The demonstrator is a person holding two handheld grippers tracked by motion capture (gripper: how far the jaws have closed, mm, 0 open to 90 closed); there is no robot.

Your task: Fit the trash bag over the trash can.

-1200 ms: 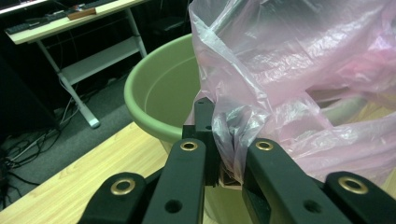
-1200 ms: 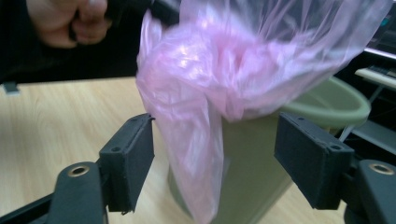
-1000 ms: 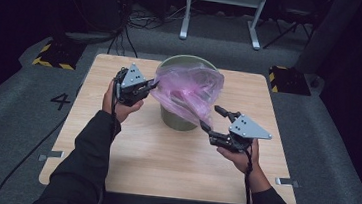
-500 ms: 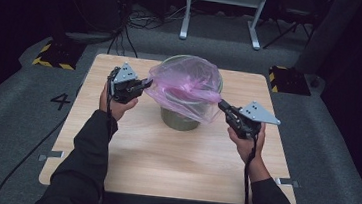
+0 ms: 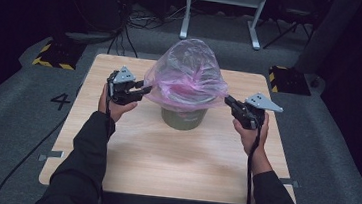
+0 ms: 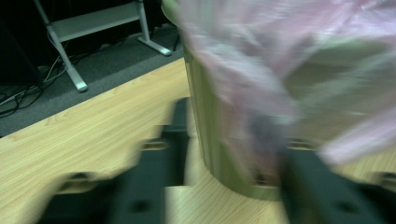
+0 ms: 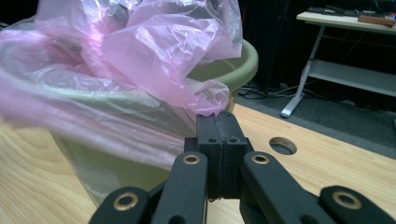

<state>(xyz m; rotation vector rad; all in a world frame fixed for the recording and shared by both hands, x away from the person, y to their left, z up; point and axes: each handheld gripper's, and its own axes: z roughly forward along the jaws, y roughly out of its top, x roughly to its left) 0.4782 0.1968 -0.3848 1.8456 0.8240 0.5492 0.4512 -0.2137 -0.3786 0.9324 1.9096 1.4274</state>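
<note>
While the pink bag (image 5: 187,77) drapes over the green bin (image 5: 182,117) at mid-desk (image 5: 163,165), right gripper (image 7: 217,122) has its jaws clamped on the bag's edge. Left gripper (image 5: 142,89): jaws just opened, now apart around bin and film, that side released. Since a second ago the bag is stretched wider across the rim, so lining looks nearly done.

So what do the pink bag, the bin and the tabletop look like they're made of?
Pink bag: thin see-through plastic film, glossy; it crinkles and the rim shows through it.
Bin: probably moulded plastic, matte olive-green, with a smooth rounded rim; it could be coated metal.
Tabletop: pale wood or wood-look laminate, with straight grain lines and a satin sheen.
</note>
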